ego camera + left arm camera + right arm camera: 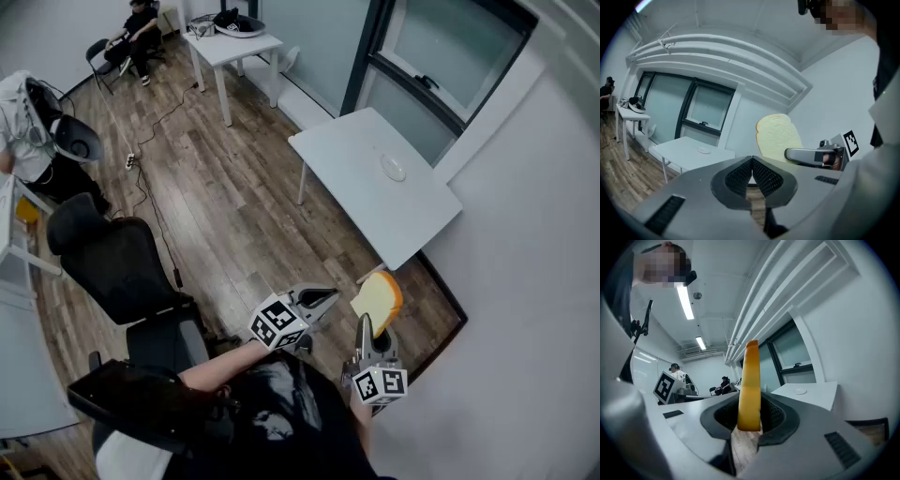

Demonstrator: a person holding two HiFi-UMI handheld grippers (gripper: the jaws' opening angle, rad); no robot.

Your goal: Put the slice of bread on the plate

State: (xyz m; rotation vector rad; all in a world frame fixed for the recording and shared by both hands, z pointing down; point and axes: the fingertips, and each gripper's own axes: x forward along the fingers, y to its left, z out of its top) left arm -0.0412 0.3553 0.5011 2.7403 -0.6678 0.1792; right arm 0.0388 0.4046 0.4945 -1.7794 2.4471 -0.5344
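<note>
A slice of bread [377,300] with a pale face and yellow crust stands upright in my right gripper [365,325], whose jaws are shut on its lower edge. In the right gripper view the bread [750,385] shows edge-on between the pads. My left gripper [323,300] is held just left of it, jaws shut with nothing between them [752,173]; its view shows the bread's face [776,137]. A small white plate [393,168] lies on the white table [352,164] ahead, seen far off as the plate [703,150] and the plate [800,391].
A black office chair [112,262] stands at my left on the wood floor. Another white table [234,47] with dark things on it is at the back. People sit or stand at the far left. A white wall [525,281] runs along the right.
</note>
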